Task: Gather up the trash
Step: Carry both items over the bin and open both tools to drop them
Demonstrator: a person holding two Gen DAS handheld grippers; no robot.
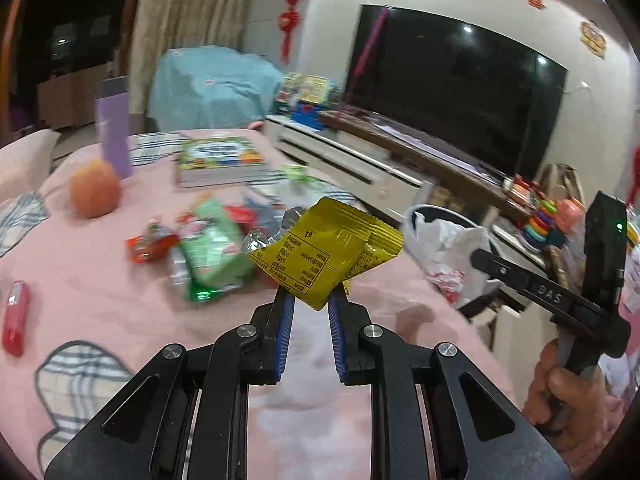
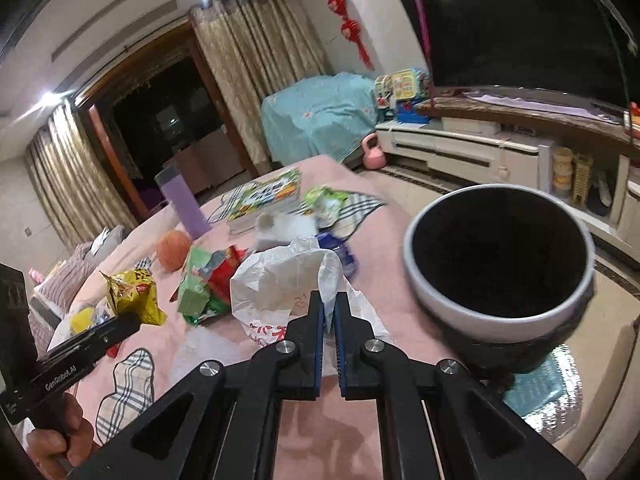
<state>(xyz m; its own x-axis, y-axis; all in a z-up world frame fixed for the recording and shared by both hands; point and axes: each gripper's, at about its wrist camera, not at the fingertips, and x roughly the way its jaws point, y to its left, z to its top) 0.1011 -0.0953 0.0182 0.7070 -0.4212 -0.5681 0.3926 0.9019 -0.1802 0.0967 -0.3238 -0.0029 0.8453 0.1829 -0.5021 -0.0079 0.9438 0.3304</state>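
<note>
Where the right tool reads "DAS" and the left "GenRobot.AI", my left gripper [image 1: 311,299] pinches the yellow wrapper [image 1: 326,250] at its tips above the pink cloth [image 1: 100,292]; my right gripper [image 2: 329,307] is clamped on the white plastic bag [image 2: 280,276] beside the bin [image 2: 498,320].

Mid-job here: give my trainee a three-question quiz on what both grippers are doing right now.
1. True or false: the left gripper holds a yellow wrapper.
2. What is the right gripper pinching?
A. the orange fruit
B. the white plastic bag
C. the purple bottle
3. Fill in: to the right of the bag, off the pink table edge, stands an open ____.

Key: 1 true; 2 B; 3 bin.
</note>
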